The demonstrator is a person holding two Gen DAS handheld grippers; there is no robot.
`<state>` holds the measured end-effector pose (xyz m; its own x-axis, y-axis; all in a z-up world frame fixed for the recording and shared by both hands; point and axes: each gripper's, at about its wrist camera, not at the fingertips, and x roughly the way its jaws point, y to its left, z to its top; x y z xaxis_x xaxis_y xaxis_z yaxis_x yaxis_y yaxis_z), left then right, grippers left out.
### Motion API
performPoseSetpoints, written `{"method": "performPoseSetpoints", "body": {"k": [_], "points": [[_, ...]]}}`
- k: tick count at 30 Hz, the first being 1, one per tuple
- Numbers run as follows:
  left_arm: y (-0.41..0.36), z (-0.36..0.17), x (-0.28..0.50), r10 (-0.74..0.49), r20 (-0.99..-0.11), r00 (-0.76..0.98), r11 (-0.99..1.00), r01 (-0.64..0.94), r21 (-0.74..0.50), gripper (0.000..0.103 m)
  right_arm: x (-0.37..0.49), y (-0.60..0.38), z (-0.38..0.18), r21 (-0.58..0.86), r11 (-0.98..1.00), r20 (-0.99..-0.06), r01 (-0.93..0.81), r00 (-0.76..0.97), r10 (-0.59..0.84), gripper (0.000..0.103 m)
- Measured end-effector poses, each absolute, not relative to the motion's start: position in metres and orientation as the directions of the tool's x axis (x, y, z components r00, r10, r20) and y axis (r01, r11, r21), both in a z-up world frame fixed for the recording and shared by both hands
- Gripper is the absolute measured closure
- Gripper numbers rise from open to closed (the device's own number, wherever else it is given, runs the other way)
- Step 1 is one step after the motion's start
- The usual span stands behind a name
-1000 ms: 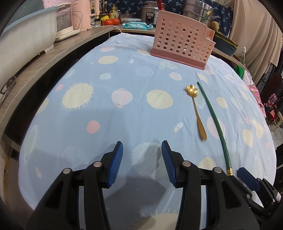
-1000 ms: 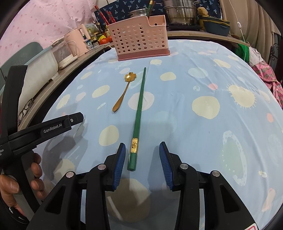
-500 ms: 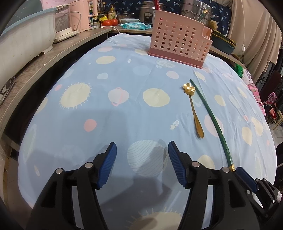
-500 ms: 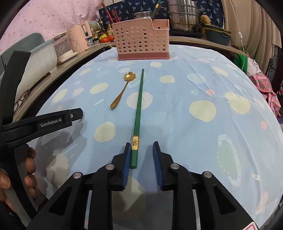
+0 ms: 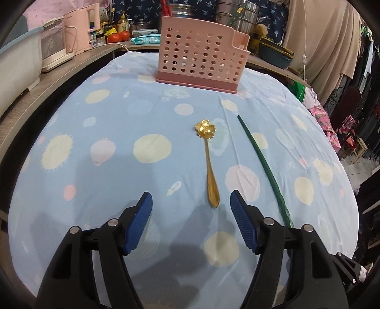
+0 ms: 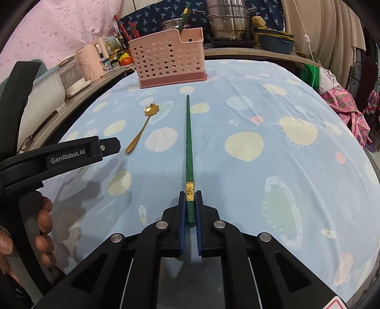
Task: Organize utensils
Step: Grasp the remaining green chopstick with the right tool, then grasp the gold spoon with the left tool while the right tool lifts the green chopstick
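A gold flower-bowl spoon (image 5: 208, 164) lies on the spotted blue tablecloth, its handle end between and just ahead of my open left gripper (image 5: 191, 202). A green chopstick (image 5: 262, 164) lies to its right. My right gripper (image 6: 190, 197) is shut on the thick end of the green chopstick (image 6: 189, 147), which still rests on the cloth. The spoon (image 6: 142, 129) lies left of it. A pink perforated utensil holder (image 5: 201, 64) stands at the far side; in the right wrist view (image 6: 168, 59) a green chopstick stands in it.
A counter along the left holds a pink kettle (image 5: 78, 31) and white appliances (image 5: 19, 61). Pots (image 6: 228, 21) and a dark dish (image 6: 275, 41) stand behind the holder. The tablecloth (image 6: 273, 166) falls away at the right edge.
My right gripper closed on the chopstick's thick end. My left gripper moved right and forward toward the spoon's handle, with its jaws wider apart.
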<state>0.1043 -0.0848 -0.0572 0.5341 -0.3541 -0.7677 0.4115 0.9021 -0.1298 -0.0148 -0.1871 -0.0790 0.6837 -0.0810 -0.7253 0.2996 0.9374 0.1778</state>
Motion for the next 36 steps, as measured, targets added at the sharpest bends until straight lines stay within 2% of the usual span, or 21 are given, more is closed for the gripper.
{"method": "performPoseSetpoints", "body": {"k": [2, 6, 8, 10, 11, 22, 36], "points": [[-0.091, -0.061, 0.109, -0.358, -0.774, 0.521, 0.9, 0.413, -0.138, 0.042, -0.016, -0.189, -0.079, 0.191, 0.934, -0.725, 0.302, 0.685, -0.073, 0.096], [-0.095, -0.066, 0.112, -0.363, -0.783, 0.505, 0.899, 0.41, -0.152, 0.058, -0.017, -0.19, -0.08, 0.199, 0.933, -0.724, 0.299, 0.686, -0.066, 0.096], [-0.096, -0.067, 0.112, -0.364, -0.782, 0.506, 0.897, 0.417, -0.148, 0.069, -0.017, -0.191, -0.08, 0.202, 0.933, -0.725, 0.299, 0.686, -0.063, 0.096], [-0.095, -0.068, 0.11, -0.367, -0.782, 0.504, 0.894, 0.423, -0.148, 0.091, -0.016, -0.192, -0.081, 0.206, 0.932, -0.725, 0.298, 0.686, -0.059, 0.096], [-0.094, -0.069, 0.11, -0.372, -0.783, 0.499, 0.892, 0.425, -0.154, 0.092, -0.015, -0.192, -0.082, 0.207, 0.932, -0.725, 0.298, 0.686, -0.058, 0.096], [-0.08, -0.053, 0.096, -0.399, -0.757, 0.517, 0.888, 0.425, -0.178, 0.093, -0.018, -0.194, -0.078, 0.222, 0.929, -0.718, 0.295, 0.695, -0.049, 0.096], [-0.05, 0.002, 0.087, -0.395, -0.694, 0.603, 0.903, 0.392, -0.173, 0.093, -0.032, -0.191, -0.029, 0.262, 0.93, -0.632, 0.258, 0.774, -0.036, 0.096]]}}
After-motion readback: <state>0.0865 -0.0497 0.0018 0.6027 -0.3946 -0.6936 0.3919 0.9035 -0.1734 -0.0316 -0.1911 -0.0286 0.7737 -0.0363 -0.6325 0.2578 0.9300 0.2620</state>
